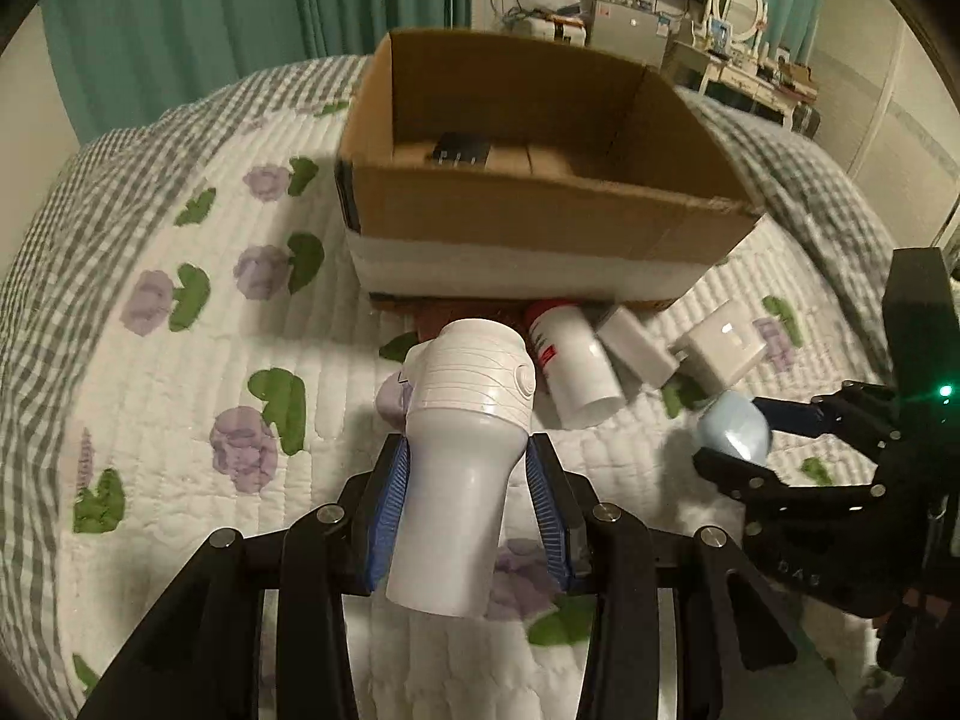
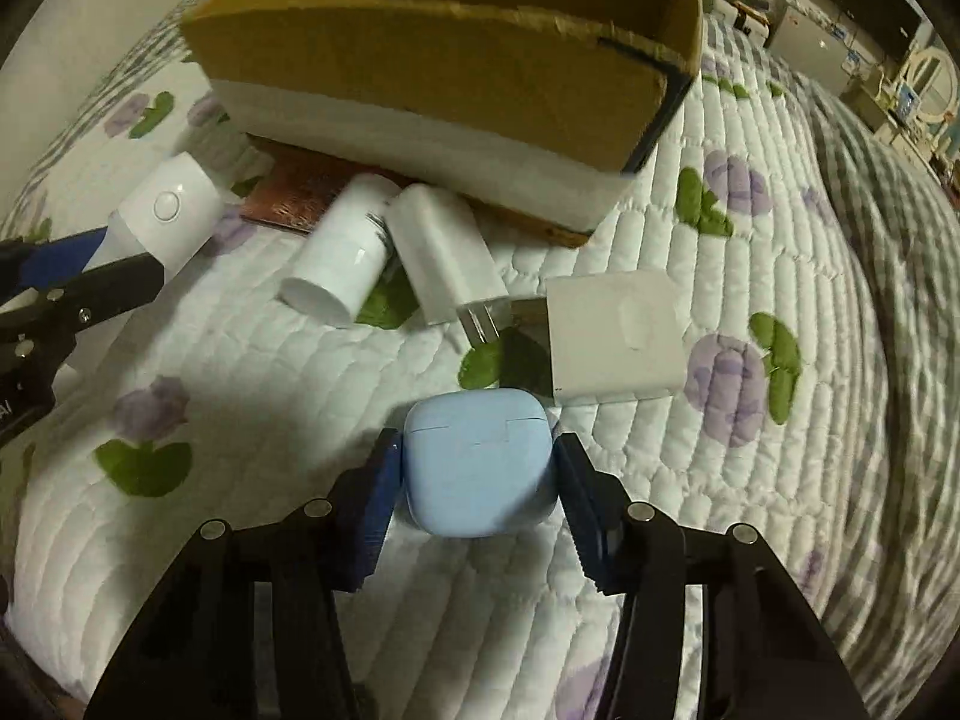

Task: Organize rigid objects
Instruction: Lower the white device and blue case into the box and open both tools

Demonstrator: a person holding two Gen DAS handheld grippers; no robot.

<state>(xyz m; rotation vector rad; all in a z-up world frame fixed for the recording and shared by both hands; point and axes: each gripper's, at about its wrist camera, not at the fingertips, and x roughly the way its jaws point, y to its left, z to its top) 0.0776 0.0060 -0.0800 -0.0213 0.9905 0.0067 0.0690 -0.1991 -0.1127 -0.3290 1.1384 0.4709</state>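
Observation:
My left gripper (image 1: pixel 465 468) is shut on a white handheld device with a round button (image 1: pixel 468 420), held above the quilt in front of the open cardboard box (image 1: pixel 540 210). It also shows in the right wrist view (image 2: pixel 168 210). My right gripper (image 2: pixel 474 480) is shut on a light blue earbuds case (image 2: pixel 477 468), seen in the left wrist view (image 1: pixel 735 426) at right. A white bottle (image 2: pixel 342 252), a white charger plug (image 2: pixel 444 252) and a white square box (image 2: pixel 618 342) lie on the quilt before the cardboard box.
The box holds a dark object (image 1: pixel 459 150) on its floor. A brown flat board (image 2: pixel 294 198) lies under the box's front. The flowered quilt (image 1: pixel 180 390) covers the bed. A dresser with a mirror (image 1: pixel 744 18) stands far right.

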